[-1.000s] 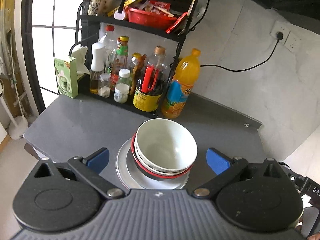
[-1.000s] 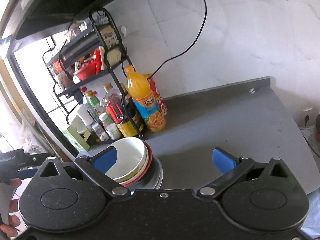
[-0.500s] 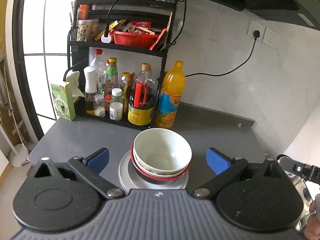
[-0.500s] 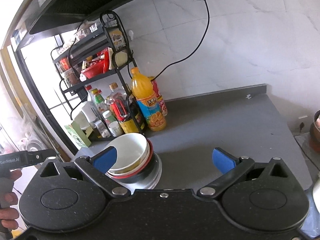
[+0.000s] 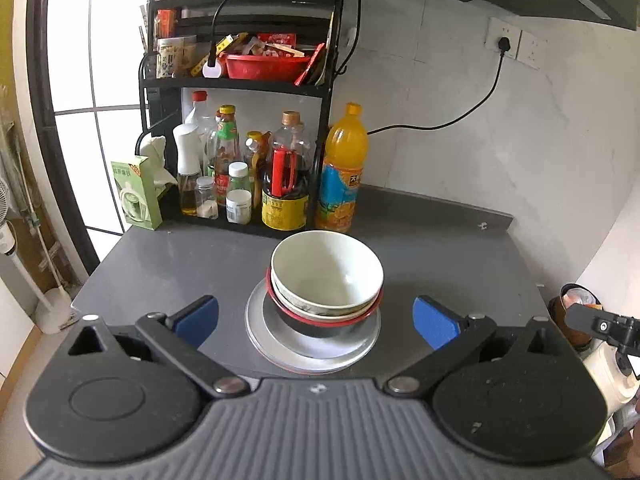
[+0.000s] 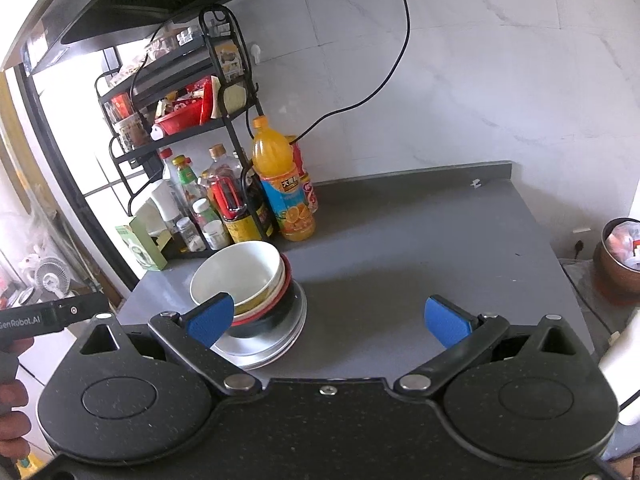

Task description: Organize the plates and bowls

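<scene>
A stack of dishes stands on the grey counter (image 5: 440, 264). A white bowl (image 5: 326, 270) sits on top, nested in a red-rimmed bowl (image 5: 320, 317) over a dark bowl, all on silver plates (image 5: 280, 344). The stack also shows in the right wrist view, with the white bowl (image 6: 236, 276) above the plates (image 6: 276, 344). My left gripper (image 5: 316, 318) is open and empty, held back from the stack, its blue pads to either side. My right gripper (image 6: 328, 320) is open and empty, to the right of the stack.
A black rack (image 5: 240, 88) with bottles and jars stands at the back left of the counter. An orange juice bottle (image 5: 340, 172) stands beside it. A power cord (image 5: 460, 116) runs to a wall socket. A brown pot (image 6: 620, 268) stands off the counter's right edge.
Both grippers have pulled back and up from the stack, which looks smaller and farther now. The dishes have not moved. Both grippers stay open.
</scene>
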A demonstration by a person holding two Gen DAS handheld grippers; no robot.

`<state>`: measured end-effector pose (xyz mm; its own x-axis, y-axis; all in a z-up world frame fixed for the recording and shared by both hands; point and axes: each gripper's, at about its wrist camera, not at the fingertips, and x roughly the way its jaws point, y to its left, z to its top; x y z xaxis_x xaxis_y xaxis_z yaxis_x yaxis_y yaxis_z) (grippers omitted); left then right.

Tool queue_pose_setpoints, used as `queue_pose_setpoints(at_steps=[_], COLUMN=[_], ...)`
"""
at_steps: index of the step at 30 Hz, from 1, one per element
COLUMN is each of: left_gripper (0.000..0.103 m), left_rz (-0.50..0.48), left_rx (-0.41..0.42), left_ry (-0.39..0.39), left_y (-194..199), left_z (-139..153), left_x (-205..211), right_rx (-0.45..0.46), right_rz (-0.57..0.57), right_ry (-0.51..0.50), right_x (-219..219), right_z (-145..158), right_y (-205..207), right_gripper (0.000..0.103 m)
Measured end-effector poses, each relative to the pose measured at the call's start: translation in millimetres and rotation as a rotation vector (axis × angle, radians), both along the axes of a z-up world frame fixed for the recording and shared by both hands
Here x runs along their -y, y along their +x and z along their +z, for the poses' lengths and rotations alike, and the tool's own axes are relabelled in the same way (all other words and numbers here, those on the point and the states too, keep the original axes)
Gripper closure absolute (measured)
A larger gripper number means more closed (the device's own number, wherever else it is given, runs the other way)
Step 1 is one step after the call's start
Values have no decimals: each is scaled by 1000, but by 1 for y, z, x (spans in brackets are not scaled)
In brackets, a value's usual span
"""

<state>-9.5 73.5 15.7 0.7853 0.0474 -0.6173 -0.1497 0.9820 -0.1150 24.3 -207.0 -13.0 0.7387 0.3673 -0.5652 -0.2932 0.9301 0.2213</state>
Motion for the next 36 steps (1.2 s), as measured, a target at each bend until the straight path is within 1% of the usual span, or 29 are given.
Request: queue_pose_setpoints(at_steps=[4,8,11,13,15,20,23,28,31,36], left_gripper=[0,0,0,0,0,0,0,0,0,0], left_rz=[-13,-38,-54,-59,-59,-47,-39,-31,-11,23], left_rx=[-2,-17,-24,-27,-34,-68,-72,-100,-117,-115], left_ry=[30,43,68,65,56,64,87,48,54,47], left_y=[-4,-5,-8,-10,-11,-13,-18,-28,-31,-39], left_z=[-1,-6,-9,-11,-12,-13,-12,-15,-16,-15], left_x=[5,15,24,27,30,38,43,45,44,38], right_rx=[-11,-29,-49,-57,-64,-90,-87,-73,-77,-93], right_rz=[12,5,3,6,7,2,4,22,36,60], right_ry=[-31,-40,-41,-56,-69,-84,-100,-105,-109,-112], right_x=[-2,-2,0,0,1,6,8,10,9,8], right_z=[-5,-8,-11,-14,-15,-16,-15,-10,-9,-11], right_y=[-3,-5,-8,-11,-13,-17,-20,-24,-26,-28], right_gripper=[0,0,0,0,0,0,0,0,0,0])
